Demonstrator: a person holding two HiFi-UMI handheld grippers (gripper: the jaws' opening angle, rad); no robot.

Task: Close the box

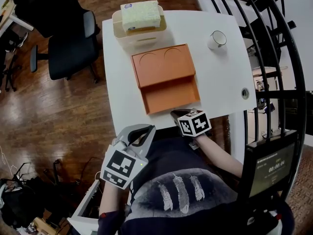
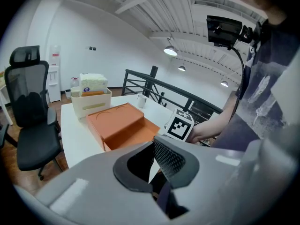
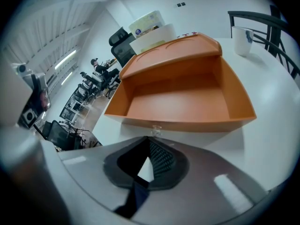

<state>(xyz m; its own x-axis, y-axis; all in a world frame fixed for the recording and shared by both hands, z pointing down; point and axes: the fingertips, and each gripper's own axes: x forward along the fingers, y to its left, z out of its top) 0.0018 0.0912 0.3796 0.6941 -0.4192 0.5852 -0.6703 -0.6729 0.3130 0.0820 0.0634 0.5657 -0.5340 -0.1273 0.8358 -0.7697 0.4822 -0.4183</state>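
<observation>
Left hand-held gripper — jaws together, empty

Shot from the head camera, steeply down over the person's lap, the white tabletop fills the centre, the orange box on it. The camera on the left claw looks across the tabletop from off its near-left corner, farther back. The one on the right claw sits low and close, facing the box's open front; all three views share the box.
</observation>
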